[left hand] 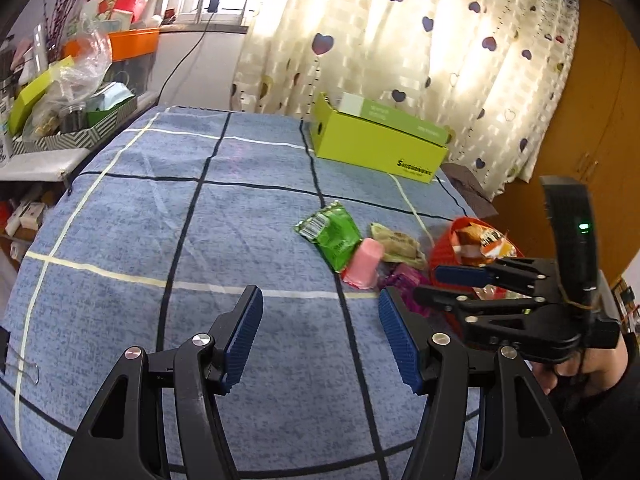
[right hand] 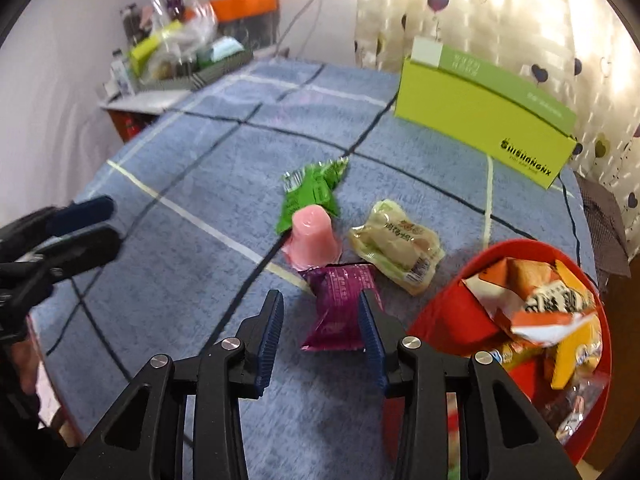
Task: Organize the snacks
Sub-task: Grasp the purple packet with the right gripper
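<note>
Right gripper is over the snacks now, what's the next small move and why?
Probably ease the right gripper forward and down so its open jaws straddle the purple foil snack packet, then close. The packet lies loose on the blue checked cloth, nearest the fingers, and the red basket holding other snacks sits right beside it.

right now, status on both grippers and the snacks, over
Left gripper open, empty, over bare cloth. Right gripper open, straddling purple packet. Red bowl part filled. Pink jelly cup crowds packet's far end.
</note>
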`<state>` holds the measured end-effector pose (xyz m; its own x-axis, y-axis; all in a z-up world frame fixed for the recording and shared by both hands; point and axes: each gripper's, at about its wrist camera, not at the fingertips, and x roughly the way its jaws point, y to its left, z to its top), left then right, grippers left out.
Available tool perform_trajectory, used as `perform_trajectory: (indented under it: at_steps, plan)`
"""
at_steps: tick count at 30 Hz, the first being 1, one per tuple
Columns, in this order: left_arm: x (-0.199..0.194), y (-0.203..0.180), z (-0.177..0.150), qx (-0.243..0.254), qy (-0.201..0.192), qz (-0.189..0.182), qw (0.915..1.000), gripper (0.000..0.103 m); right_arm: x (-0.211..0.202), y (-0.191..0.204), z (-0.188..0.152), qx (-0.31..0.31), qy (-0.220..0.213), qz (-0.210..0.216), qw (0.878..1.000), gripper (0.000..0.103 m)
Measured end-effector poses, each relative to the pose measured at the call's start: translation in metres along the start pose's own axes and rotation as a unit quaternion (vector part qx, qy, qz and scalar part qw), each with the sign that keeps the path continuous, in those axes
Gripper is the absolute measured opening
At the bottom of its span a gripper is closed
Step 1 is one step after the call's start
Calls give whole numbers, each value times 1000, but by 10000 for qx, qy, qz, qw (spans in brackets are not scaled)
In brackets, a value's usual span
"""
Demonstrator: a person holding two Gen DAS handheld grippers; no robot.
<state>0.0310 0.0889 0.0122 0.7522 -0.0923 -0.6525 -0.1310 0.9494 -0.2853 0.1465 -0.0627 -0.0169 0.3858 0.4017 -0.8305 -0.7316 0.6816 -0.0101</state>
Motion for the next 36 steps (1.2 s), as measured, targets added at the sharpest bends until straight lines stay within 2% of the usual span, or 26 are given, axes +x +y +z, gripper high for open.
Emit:
perform_trajectory:
  at_steps: [9,16,23,28,36]
  plan:
    - [5,15,-4,-116,56,-28,9999,61,32,-4,14,-364,669,-446,9961,42]
    - [10,18,-6,-152,129,-108,9997,61,52,-2,17,-597,1118,-425,9910,42]
    - [13,24,4,-252,101,-124,9996,61,40,1,7,-376,702,-190,9966,34]
    - [23,26,16,-394,162,-151,9990,61,25,4,0,-135,356,6,9993,32]
    - [50,16,30,-343,343,-165,9987,61,-4,2,-2,56,-162,139,9998,31]
